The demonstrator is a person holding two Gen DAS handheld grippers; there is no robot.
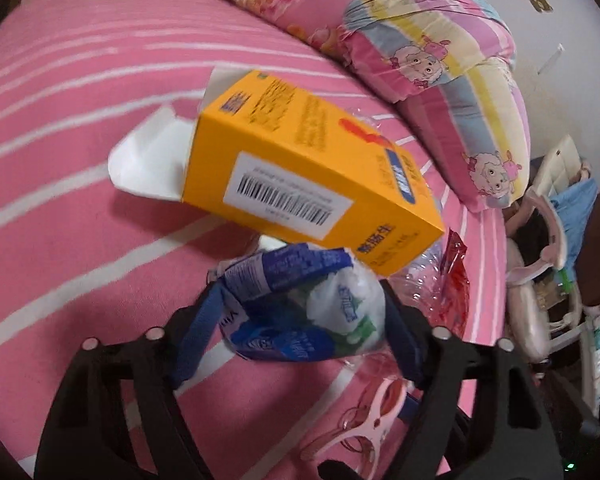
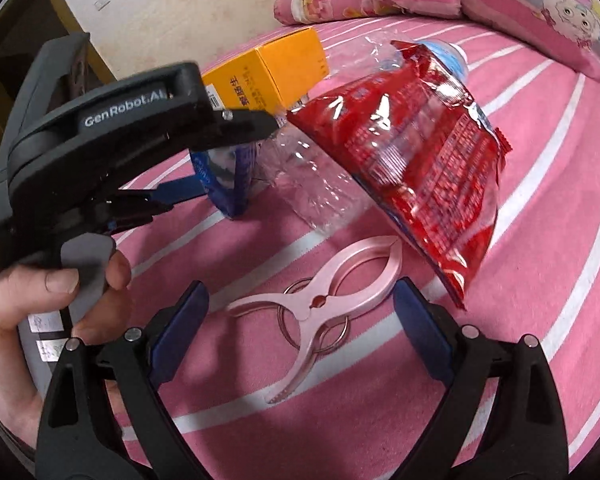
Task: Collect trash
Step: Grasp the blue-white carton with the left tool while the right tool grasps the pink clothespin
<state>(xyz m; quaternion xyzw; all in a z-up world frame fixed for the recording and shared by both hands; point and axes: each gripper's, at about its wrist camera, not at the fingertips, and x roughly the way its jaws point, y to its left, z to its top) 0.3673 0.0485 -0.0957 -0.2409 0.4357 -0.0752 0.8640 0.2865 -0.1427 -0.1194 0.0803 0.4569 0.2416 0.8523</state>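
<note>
My left gripper [image 1: 300, 316] is shut on a crumpled blue-and-white wrapper [image 1: 300, 312], held just above the pink striped bed. It also shows in the right wrist view [image 2: 224, 176] under the left gripper's body [image 2: 112, 140]. An orange box [image 1: 300, 172] with an open white flap lies just beyond it. A clear crushed plastic bottle [image 2: 312, 176] and a red snack bag [image 2: 420, 152] lie to the right. My right gripper [image 2: 300, 320] is open and empty, its fingers either side of a pink clothes clip [image 2: 320, 296] on the bed.
The pink striped bedspread [image 1: 80, 120] covers the bed. Floral and cartoon-sheep pillows [image 1: 440, 60] lie at the far side. A pink chair and clutter [image 1: 548, 248] stand off the bed's right edge. A wooden cabinet [image 2: 20, 40] stands at far left.
</note>
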